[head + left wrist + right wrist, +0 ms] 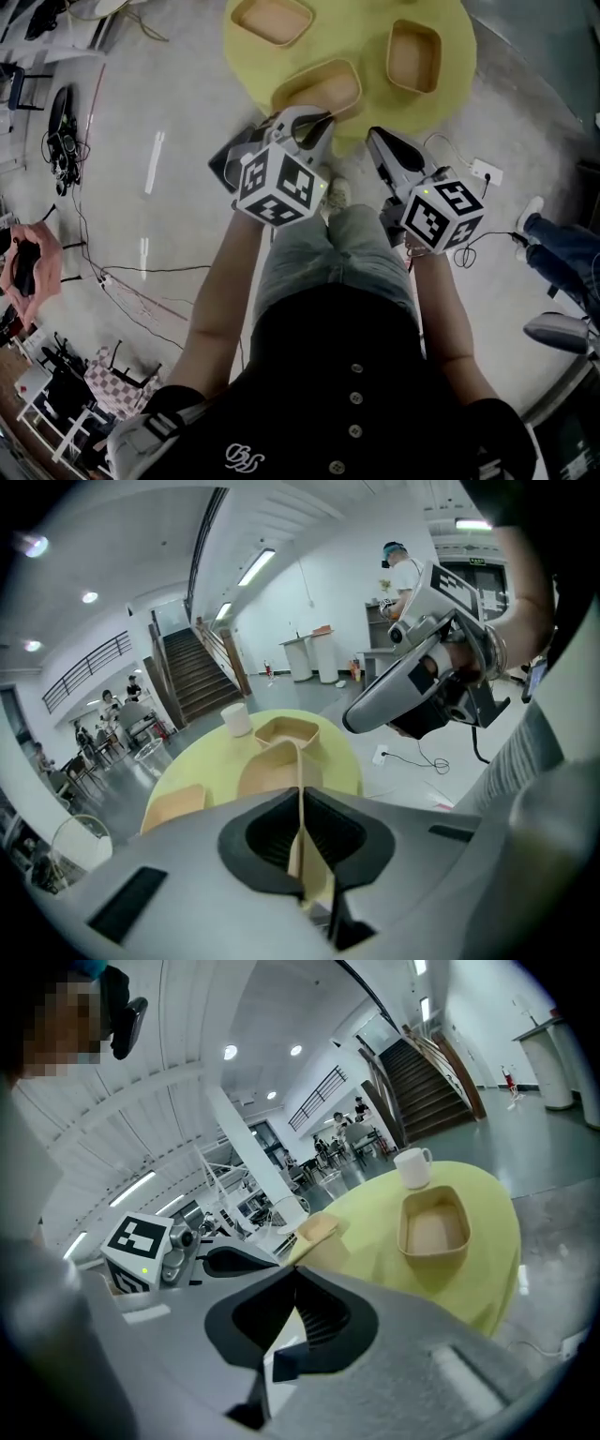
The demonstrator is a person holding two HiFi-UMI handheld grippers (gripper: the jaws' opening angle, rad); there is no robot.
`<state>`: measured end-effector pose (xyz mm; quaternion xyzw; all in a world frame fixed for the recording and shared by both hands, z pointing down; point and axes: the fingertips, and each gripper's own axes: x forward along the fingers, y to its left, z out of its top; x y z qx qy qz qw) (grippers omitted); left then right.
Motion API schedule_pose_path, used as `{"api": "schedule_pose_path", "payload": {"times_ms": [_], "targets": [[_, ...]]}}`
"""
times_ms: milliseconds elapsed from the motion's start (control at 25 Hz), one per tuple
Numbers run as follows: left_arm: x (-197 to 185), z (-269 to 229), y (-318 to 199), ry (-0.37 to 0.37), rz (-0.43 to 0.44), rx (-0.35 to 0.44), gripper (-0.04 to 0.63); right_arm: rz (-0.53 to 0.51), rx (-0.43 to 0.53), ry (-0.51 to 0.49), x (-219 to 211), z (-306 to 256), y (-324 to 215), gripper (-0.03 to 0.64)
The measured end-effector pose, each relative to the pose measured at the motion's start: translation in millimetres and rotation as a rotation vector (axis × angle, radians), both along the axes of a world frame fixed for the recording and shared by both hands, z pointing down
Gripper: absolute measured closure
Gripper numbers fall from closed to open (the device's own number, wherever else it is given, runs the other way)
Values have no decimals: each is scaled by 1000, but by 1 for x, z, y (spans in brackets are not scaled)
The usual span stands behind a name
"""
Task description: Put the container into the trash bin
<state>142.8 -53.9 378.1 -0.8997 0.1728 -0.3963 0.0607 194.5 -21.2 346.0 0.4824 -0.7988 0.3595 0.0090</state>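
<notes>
The person (pixel 349 375) stands and holds one gripper in each hand, both in front of the legs. The left gripper (pixel 322 122) is closed on the container (pixel 324 86). In the left gripper view its two jaws press together on one thin tan side wall, which stands straight up between them. The rest of the container reaches away from the jaws, over the near edge of the table (pixel 361 23). I cannot tell whether its bottom touches the table.

The right gripper (pixel 377 139) is just beside the left one, on its right, and points to the same edge of the table. Its jaws are fully together with nothing between them; the right gripper view shows only the dark pads meeting. It does not touch the container.

The table is round and yellow. Farther on it lie two more tan containers, both upright and empty. The second container (pixel 413 56) is at the right side and the third container (pixel 272 19) is at the far left side, well apart from each other. A white cup (pixel 412 1166) stands beyond them, near the far edge of the table.

On the grey floor, to the right of the right gripper, there is a white socket strip (pixel 485 172) with a cable. The legs of another person (pixel 561 246) are at the right edge of the head view. Far behind the table, the gripper views show a staircase (pixel 192 682) and people (pixel 112 710) at other tables.
</notes>
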Motion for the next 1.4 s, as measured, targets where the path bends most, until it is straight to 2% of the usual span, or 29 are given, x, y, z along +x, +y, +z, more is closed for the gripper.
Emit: {"api": "schedule_pose_path", "payload": {"times_ms": [200, 480, 640, 1000, 1200, 1400], "targets": [[-19, -19, 5, 61, -117, -22, 569, -85, 1, -6, -14, -8, -2, 612], [-75, -17, 18, 103, -226, -45, 569, -178, 4, -17, -68, -3, -1, 612], [-83, -17, 26, 201, -284, -111, 569, -212, 3, -14, -77, 0, 3, 612], [-109, -21, 43, 241, -287, -123, 569, -217, -7, -7, -104, 1, 11, 612], [-184, -15, 9, 234, -307, -124, 569, -234, -35, -12, -184, 11, -23, 612], [-228, -20, 0, 234, -328, -125, 569, -274, -48, 3, -229, 12, -34, 612]]}}
